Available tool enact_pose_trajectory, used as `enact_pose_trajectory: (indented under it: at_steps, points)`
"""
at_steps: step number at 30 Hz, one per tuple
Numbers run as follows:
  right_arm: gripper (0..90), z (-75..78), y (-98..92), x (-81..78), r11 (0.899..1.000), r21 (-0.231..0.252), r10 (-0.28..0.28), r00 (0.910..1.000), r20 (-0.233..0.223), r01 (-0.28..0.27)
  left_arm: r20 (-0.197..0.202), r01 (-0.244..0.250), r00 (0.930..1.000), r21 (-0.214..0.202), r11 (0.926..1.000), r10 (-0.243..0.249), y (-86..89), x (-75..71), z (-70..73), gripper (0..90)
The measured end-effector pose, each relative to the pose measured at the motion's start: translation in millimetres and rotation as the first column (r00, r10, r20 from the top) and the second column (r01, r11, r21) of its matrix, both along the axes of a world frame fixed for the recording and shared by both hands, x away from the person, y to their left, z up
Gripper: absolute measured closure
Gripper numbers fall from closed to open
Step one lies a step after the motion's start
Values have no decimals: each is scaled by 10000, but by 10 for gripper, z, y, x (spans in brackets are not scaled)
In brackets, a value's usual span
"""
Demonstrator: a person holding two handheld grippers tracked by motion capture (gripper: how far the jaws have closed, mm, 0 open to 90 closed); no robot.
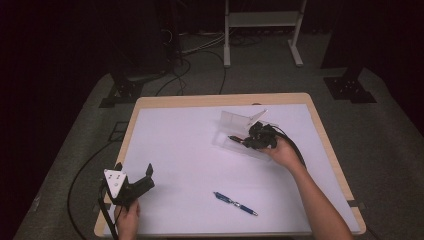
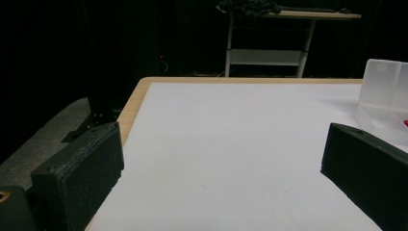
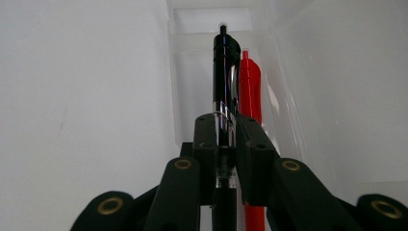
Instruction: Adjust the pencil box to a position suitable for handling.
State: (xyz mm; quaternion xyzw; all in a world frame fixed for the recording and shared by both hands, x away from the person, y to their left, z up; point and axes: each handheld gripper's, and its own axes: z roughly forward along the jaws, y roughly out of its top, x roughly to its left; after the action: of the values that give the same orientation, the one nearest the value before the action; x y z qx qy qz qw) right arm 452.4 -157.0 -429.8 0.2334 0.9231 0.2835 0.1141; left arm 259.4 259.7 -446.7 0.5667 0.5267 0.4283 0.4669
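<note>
Black pen (image 3: pixel 224 72), glossy barrel with chrome clip, clamped in the right hand-held gripper (image 3: pixel 225 126) over the clear plastic case (image 3: pixel 284 101) at table (image 1: pixel 175 145) centre-right. Right gripper view shows a red pen (image 3: pixel 250 86) inside the case; high view shows a blue pen (image 1: pixel 235 203) near edge. Left hand-held gripper (image 1: pixel 134 176) jaws apart, near-left.

Left claw (image 1: pixel 134 172) agape, right claw (image 3: pixel 225 126) clamped
</note>
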Motion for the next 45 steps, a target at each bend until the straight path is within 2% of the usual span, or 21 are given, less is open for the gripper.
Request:
enact_pose_trajectory:
  at_steps: [12, 16, 28, 35, 40, 45]
  points:
    - [784, -55, -5, 26, 9999, -159, -26, 10000, -90, 25, 6, 2, 10000, 16, 10000, -2, -4, -2, 1, 3]
    - [784, -85, 2, 36, 9993, -358, -101, 9999, -113, 97, -8, 0, 10000, 1, 10000, 0, 0, -4, 1, 3]
    - [780, -66, 8, 25, 9996, -253, -92, 9999, -128, 89, -2, 7, 10000, -8, 10000, -7, 0, -4, 2, 3]
    - [725, -61, 4, 24, 9998, -155, -102, 9998, -153, 100, -4, 4, 10000, 8, 10000, -4, 0, -4, 2, 3]
    - [719, -7, -35, -27, 10000, -41, -92, 9997, -226, 91, -7, -1, 10000, -20, 10000, 1, 8, -5, 2, 4]
    - [705, 81, -78, -175, 9998, 176, 81, 9997, -227, -77, 4, -10, 10000, 2, 10000, 10, -3, -8, 3, 3]
